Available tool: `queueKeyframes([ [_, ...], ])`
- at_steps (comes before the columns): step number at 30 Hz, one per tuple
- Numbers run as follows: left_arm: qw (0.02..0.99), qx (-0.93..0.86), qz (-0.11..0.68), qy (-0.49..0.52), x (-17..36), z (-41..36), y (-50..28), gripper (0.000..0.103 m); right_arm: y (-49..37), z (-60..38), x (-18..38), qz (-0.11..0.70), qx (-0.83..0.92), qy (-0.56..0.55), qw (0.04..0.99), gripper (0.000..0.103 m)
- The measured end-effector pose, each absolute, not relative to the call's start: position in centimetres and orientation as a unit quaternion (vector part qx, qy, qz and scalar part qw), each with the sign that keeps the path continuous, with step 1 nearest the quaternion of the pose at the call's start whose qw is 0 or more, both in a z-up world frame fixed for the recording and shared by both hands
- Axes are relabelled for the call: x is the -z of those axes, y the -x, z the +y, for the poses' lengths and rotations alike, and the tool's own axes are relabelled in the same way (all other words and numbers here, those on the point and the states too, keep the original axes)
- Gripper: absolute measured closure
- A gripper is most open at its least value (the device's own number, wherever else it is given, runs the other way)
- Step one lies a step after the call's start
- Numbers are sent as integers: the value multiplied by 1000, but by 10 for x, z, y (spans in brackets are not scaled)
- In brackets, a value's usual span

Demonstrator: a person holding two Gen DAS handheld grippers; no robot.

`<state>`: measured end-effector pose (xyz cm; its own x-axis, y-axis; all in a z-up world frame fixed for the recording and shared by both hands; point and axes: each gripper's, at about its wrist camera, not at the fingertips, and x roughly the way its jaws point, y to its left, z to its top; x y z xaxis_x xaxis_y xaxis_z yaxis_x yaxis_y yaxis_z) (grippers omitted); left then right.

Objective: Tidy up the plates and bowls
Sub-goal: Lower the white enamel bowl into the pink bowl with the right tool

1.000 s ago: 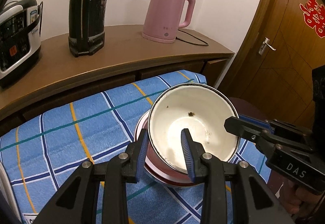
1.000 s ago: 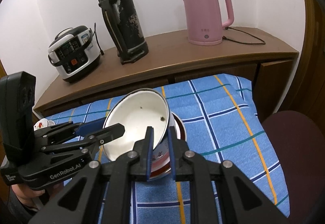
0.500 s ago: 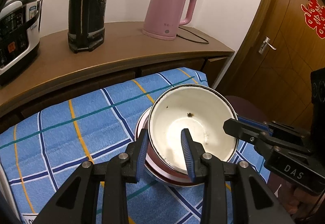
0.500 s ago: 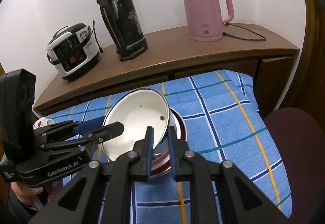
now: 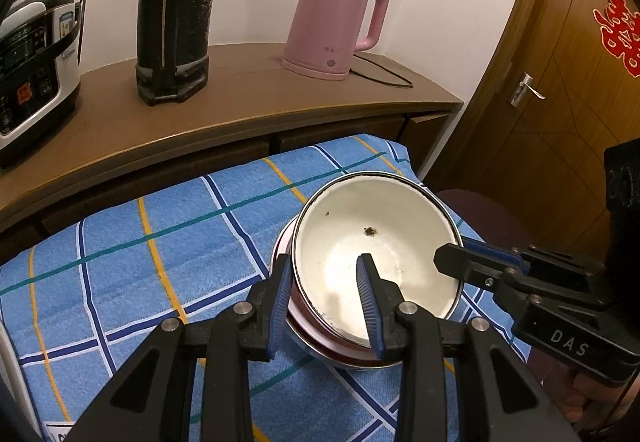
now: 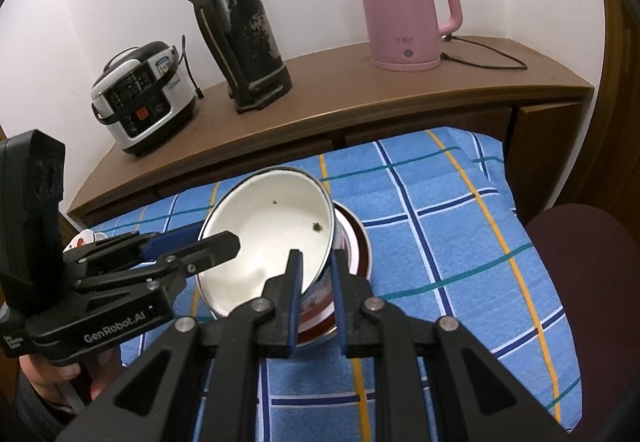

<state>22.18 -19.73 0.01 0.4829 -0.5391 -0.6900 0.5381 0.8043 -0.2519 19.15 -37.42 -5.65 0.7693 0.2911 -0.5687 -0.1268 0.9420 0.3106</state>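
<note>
- A white enamel bowl with a dark rim sits tilted inside a red-rimmed bowl, both on a blue checked cloth
- The left gripper straddles the near wall of the white bowl, one blue pad inside, one outside, jaws closed on it
- The right gripper pinches the opposite rim, jaws nearly together with the thin wall between them
- Small dark specks mark the bowl's white inside
- Behind the cloth, on a wooden counter, stand a pink kettle, a worn black flask and a rice cooker
- A wooden door with a red paper ornament stands to the right
</note>
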Motion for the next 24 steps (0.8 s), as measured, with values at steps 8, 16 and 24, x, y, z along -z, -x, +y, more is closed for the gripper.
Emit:
queueKeyframes([
  [8, 860, 314, 403, 0, 0, -197, -223, 67, -195, -375, 61, 329, -113, -131, 928, 87],
  [16, 858, 317, 404, -1, 2, -198, -223, 67, -195, -374, 64, 330, -109, -129, 929, 87],
  [24, 856, 319, 406, -1, 2, -199, -222, 67, -195, -373, 67, 329, -96, -115, 932, 87],
])
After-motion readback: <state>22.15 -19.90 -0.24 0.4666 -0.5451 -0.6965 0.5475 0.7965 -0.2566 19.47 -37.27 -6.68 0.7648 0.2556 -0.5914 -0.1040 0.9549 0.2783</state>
